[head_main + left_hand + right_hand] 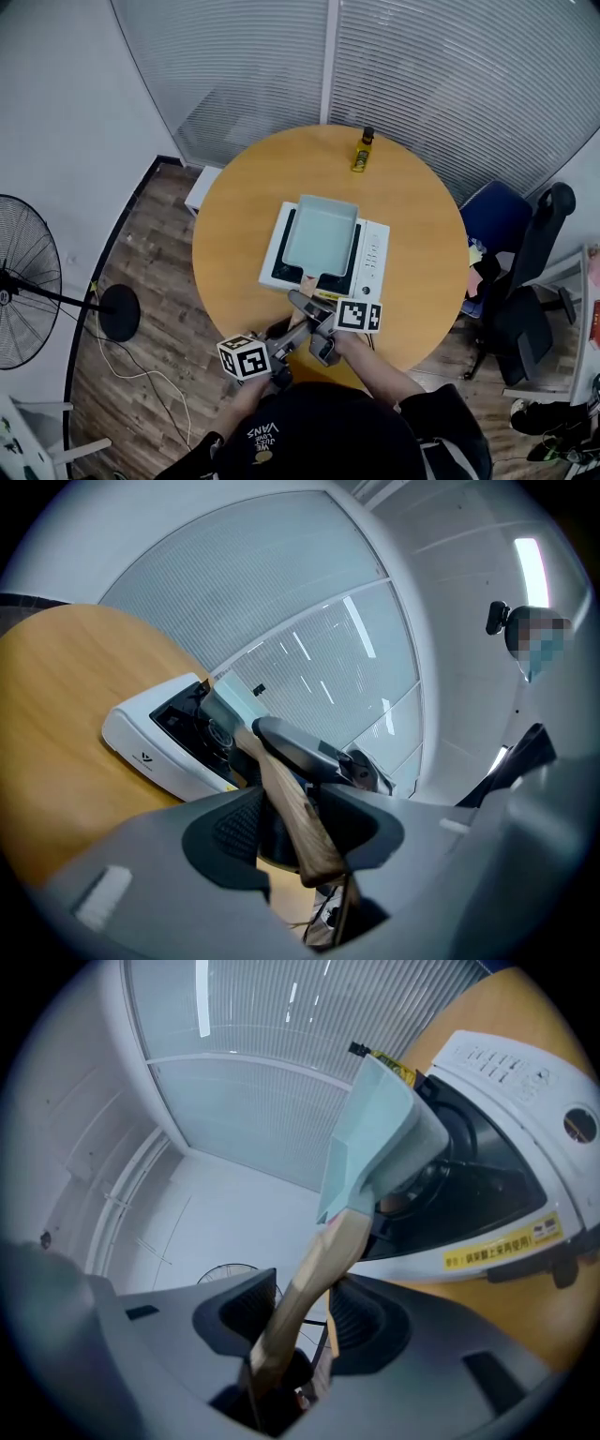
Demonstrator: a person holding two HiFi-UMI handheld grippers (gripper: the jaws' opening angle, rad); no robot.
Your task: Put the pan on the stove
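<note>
Round wooden tabletop (234,234) with white stove (373,253), glass partition behind.
Pale green pan (321,239) lies over the stove's top; left gripper (300,829) and right gripper (300,1321) jaws both clamp its wooden handle (308,281), part-closed.

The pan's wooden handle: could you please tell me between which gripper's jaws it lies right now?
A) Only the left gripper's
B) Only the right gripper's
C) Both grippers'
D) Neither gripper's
C: the wooden handle runs between the jaws of the left gripper in the left gripper view and between the jaws of the right gripper in the right gripper view, and both pairs are closed on it.
</note>
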